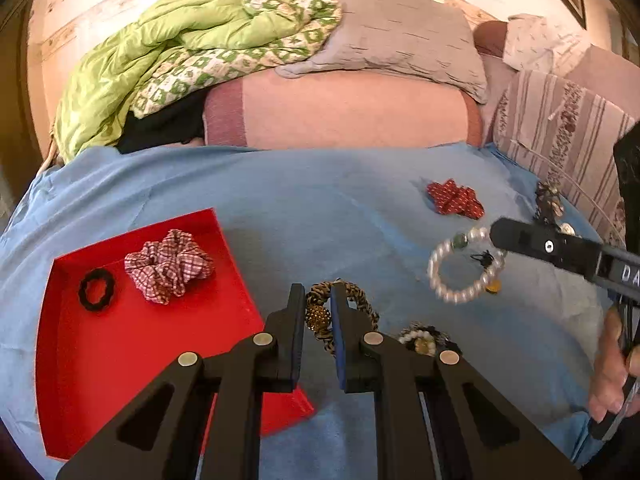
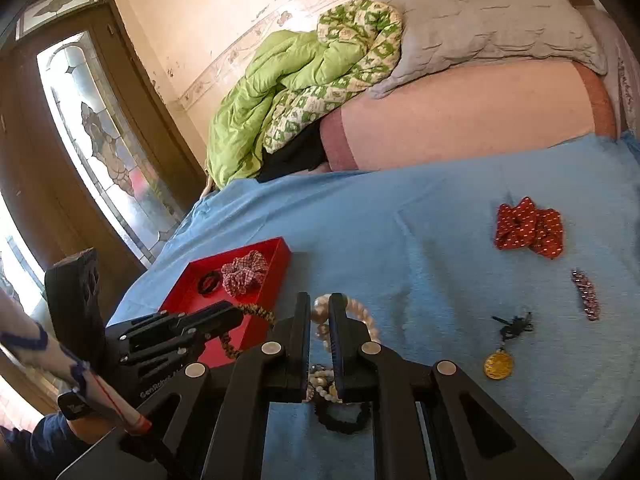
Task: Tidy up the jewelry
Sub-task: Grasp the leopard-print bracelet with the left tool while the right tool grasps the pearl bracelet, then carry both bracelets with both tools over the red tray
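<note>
My left gripper (image 1: 318, 300) is shut on a leopard-print bracelet with a gold bead (image 1: 320, 314), held at the red tray's right edge; it also shows in the right wrist view (image 2: 256, 314). The red tray (image 1: 100, 360) holds a checked scrunchie (image 1: 168, 266) and a black hair tie (image 1: 96, 290). My right gripper (image 2: 319, 312) is shut on a white pearl bracelet (image 2: 360, 314), lifted above the blue sheet; the bracelet hangs from it in the left wrist view (image 1: 460, 270). A beaded cluster with a black tie (image 2: 340, 408) lies under it.
On the blue sheet (image 2: 400, 240) lie a red dotted scrunchie (image 2: 528, 228), a beaded hair clip (image 2: 586, 294), a gold pendant on a black cord (image 2: 498, 364). Pillows and a green quilt (image 1: 180, 52) lie behind. A door with glass (image 2: 100, 140) stands left.
</note>
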Demonstrator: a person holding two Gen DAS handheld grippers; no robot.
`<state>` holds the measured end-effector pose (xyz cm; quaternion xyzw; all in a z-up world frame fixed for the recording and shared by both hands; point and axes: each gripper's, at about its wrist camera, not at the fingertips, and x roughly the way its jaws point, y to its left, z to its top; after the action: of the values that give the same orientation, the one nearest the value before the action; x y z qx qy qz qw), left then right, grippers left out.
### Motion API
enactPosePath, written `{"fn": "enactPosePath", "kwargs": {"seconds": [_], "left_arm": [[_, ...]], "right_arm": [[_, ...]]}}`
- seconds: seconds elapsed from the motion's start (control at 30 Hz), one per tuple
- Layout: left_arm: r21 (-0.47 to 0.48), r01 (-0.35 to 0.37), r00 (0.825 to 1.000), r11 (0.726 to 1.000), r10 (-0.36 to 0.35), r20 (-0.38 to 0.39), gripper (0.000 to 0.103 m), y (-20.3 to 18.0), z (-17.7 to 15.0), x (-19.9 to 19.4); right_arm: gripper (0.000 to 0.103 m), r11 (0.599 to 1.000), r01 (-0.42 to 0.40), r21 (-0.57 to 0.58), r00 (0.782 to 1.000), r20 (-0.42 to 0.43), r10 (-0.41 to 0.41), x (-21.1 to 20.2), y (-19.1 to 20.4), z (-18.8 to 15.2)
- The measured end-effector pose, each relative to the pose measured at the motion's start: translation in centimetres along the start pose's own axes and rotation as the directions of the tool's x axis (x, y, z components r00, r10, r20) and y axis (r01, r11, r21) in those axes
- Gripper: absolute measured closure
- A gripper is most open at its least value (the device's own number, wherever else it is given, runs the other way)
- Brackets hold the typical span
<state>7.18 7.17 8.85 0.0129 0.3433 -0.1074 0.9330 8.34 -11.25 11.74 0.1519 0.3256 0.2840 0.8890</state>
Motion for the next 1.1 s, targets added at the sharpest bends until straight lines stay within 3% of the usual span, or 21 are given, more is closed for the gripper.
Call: {"fn": "enactPosePath", "kwargs": {"seconds": [0.57,1.1], "left_arm": [[-0.084,-0.023,1.0,0.996,0.024,0.015,0.091,2.8,0.3,-0.9],[-0.228,-0.074,0.997,0.971,0.074,-0.005,0.091,10.2,0.3,-2.4]], "right_arm": [[0.093,0.999,-0.05,-0.018,0.999,-0.01,0.05,1.6,2.8,0.1],[0.093,0.989,-0.119,-0.084,0.993,-0.01,0.119,3.3,9.3,0.3]]}}
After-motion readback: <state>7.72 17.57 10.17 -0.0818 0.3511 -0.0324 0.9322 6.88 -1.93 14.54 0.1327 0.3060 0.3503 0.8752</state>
